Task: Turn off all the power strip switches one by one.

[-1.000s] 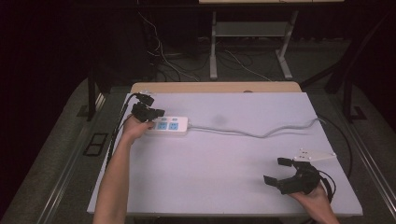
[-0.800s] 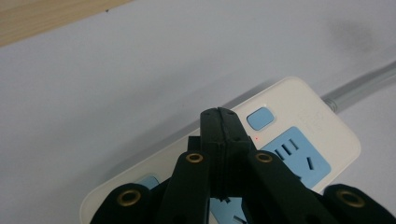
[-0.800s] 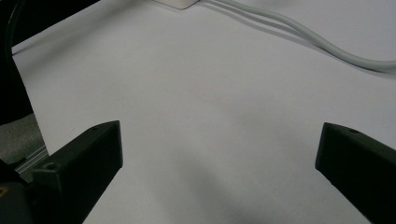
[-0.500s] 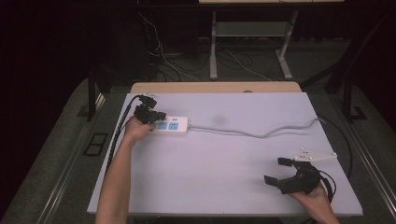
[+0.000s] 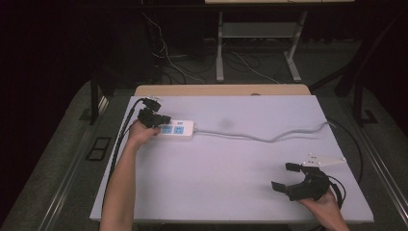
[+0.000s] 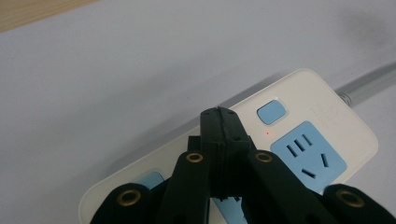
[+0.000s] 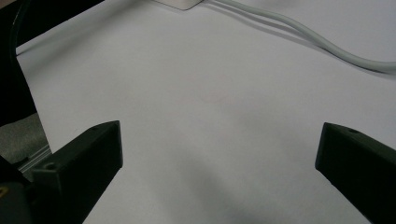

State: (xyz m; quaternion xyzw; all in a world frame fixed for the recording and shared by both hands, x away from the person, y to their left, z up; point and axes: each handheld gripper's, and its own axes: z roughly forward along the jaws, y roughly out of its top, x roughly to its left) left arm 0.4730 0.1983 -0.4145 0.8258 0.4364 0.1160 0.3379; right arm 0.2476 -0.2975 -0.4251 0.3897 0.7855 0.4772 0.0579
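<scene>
so the power strip (image 5: 177, 129) is sitting in the upper left of the high view on the white counter (image 5: 231, 192), its grey cord (image 5: 269, 138) snaking off to the right edge. The left hand-held gripper (image 5: 163, 119) is right on top of the strip's left end, jaws pressed fully together with nothing between them, tip down over the strip's face just beside the little blue switch (image 6: 272, 112) and a blue socket (image 6: 308, 156). The right hand-held gripper (image 5: 285, 176) is way off in the lower right, jaws spread wide over bare counter, well apart from the strip
</scene>
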